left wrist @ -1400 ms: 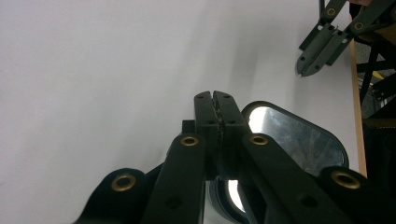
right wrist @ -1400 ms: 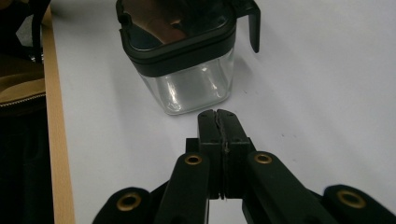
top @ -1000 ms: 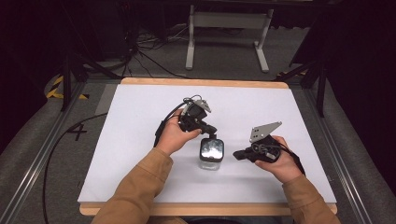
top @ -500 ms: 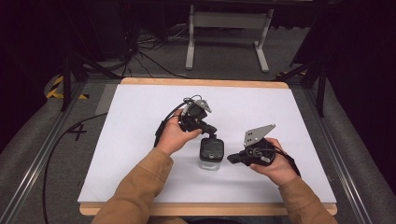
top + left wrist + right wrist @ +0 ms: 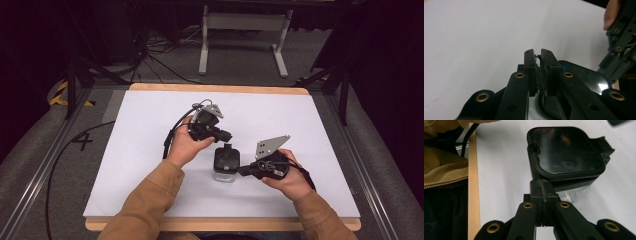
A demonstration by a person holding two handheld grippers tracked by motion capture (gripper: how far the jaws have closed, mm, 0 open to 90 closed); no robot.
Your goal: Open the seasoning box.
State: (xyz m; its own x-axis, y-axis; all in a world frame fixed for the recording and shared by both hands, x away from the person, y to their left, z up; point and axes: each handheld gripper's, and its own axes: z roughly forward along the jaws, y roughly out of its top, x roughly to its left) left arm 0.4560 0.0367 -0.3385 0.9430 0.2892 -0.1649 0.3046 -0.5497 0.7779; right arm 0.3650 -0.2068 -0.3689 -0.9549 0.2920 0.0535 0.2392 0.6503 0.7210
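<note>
While the clear square plastic container with its black lid (image 5: 226,163) sits at the white worktop's (image 5: 150,150) near centre, both grippers have closed in: left gripper (image 5: 537,65) nearly shut at the lid's far edge, right gripper (image 5: 544,192) fully closed against its near rim, suggesting lid work.

Glossy black plastic lid (image 5: 569,150), matt white table (image 5: 150,125) with wooden edge (image 5: 471,195)

closed right gripper (image 5: 544,195) against lidded container (image 5: 569,157)

Black-lidded clear container (image 5: 226,163), white table (image 5: 140,150)
</note>
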